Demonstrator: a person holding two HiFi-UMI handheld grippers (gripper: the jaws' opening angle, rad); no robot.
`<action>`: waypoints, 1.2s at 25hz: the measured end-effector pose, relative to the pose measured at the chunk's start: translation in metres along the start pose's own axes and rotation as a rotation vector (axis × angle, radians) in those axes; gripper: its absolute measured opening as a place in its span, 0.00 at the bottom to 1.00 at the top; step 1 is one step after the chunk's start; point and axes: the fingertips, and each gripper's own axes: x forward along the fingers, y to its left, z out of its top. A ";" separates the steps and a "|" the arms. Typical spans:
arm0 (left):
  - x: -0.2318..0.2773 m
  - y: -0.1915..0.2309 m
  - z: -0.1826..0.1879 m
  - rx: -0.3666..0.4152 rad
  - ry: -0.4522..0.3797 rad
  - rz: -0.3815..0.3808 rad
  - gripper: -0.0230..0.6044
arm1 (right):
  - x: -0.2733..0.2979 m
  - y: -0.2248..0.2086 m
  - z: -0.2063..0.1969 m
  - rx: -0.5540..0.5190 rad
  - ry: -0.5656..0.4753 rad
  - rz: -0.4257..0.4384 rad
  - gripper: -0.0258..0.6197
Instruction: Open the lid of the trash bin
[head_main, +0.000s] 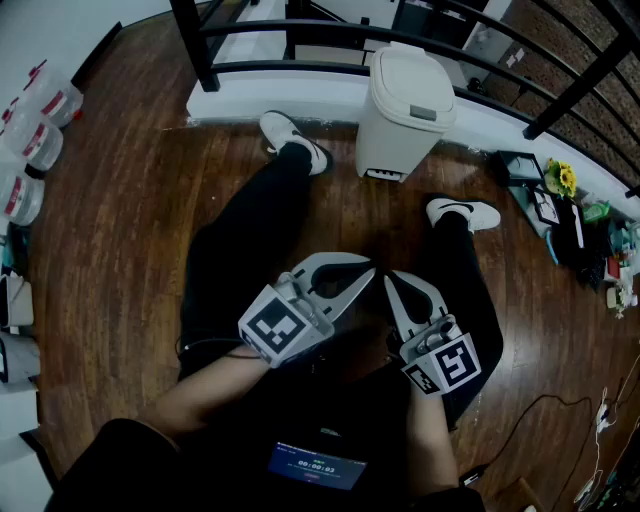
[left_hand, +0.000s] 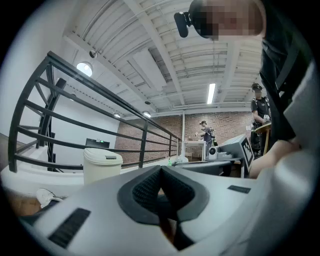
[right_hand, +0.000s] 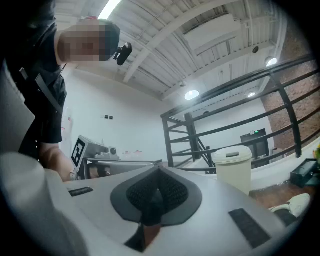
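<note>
Standing in the upper centre of the head view, the trash bin is a tall white plastic tub that narrows toward its base. Its domed lid sits shut on top, with a grey push tab at its front edge. The bin stands on the dark wooden floor, against a low white ledge that carries a black metal railing. It lies between the person's spread legs and beyond their white shoes, well apart from both tools.

The left gripper and right gripper are held low at the frame's centre, above the lap, tips close to each other. In each gripper view the dark ribbed pads meet at a seam, so both pairs of jaws are pressed together with nothing between them.

Clear plastic containers line the left edge. Small clutter, with yellow flowers, lies along the right edge. The left gripper view shows a brick wall and a white beamed ceiling.
</note>
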 end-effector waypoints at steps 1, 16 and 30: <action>0.002 0.002 -0.001 -0.006 0.000 0.004 0.09 | 0.000 -0.002 -0.001 0.004 0.002 -0.003 0.08; 0.041 0.056 -0.001 -0.031 0.008 0.050 0.09 | 0.035 -0.063 0.005 0.019 0.029 -0.025 0.08; 0.107 0.126 -0.003 -0.052 0.043 0.102 0.09 | 0.092 -0.151 0.015 0.031 0.127 -0.015 0.08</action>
